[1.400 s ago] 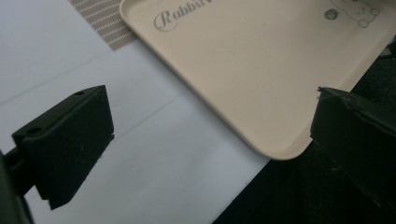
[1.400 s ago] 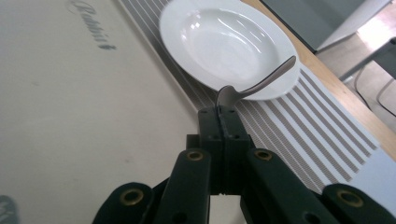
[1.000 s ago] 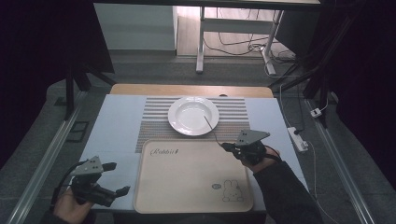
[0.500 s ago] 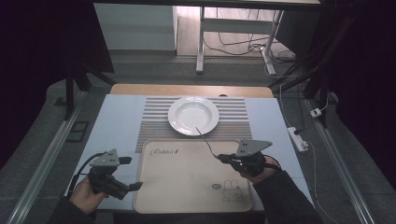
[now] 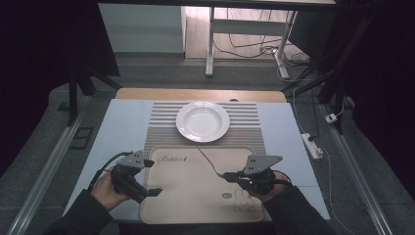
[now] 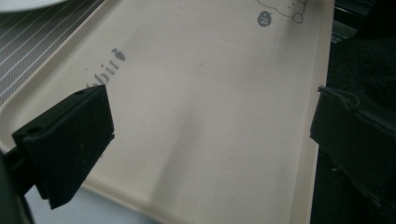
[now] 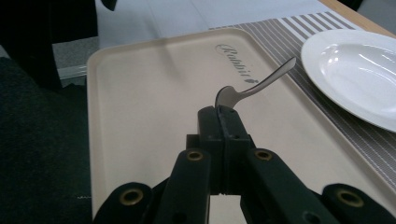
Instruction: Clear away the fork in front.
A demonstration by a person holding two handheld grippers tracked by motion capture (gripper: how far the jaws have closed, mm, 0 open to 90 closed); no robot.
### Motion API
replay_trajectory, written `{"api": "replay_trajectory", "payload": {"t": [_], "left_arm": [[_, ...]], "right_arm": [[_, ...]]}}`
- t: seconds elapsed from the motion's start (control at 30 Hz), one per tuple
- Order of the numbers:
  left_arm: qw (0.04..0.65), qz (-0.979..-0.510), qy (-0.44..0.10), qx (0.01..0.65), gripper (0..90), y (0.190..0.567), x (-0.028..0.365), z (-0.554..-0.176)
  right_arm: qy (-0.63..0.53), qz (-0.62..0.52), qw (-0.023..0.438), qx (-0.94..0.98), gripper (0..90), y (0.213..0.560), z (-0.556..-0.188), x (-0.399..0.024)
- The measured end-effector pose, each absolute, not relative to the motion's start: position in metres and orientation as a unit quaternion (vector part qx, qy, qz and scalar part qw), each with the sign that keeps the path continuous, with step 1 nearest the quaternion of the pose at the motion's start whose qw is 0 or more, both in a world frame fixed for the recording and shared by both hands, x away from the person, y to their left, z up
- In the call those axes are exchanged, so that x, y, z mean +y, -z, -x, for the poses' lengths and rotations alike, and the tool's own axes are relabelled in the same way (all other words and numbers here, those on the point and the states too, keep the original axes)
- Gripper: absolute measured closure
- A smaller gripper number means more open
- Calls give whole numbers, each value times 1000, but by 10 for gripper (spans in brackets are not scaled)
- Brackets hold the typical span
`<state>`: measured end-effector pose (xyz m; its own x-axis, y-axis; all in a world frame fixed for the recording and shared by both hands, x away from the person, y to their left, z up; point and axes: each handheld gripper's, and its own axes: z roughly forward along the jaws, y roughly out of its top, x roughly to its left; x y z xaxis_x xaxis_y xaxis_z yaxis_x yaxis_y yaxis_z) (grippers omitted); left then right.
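At the left we see the left gripper (image 5: 155, 191) over the left edge of one beige tray (image 5: 195, 196), its jaws wide apart with nothing between them. One white plate (image 5: 202, 121) lies on one striped mat (image 5: 161, 128) behind the tray. At the right, the right gripper (image 5: 227, 176) is closed on the bowl end of one spoon (image 7: 254, 86), its handle pointing toward the plate.

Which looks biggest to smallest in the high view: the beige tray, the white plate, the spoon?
1. beige tray, by far the largest.
2. white plate, clearly smaller.
3. spoon, a thin sliver, held in the right gripper.
No close calls here.
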<state>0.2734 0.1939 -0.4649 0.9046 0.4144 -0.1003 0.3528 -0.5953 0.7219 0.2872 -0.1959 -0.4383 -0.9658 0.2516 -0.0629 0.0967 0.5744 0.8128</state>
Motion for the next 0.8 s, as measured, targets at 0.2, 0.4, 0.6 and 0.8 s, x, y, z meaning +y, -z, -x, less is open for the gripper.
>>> {"api": "replay_trajectory", "payload": {"t": [0.2,0.4,0.6,0.8], "left_arm": [[400,-898,-44,178,0,461,189,-285],[395,-905,-44,148,0,458,178,-297],[375,-919,-39,117,0,458,164,-310],[355,-930,-47,85,0,457,151,-319]], "right_arm": [[-455,-87,73,883,900,439,-281,-192],[-458,-74,57,884,900,441,-274,-188],[-459,-63,45,885,900,440,-271,-186],[-464,-57,37,883,900,439,-270,-184]]}}
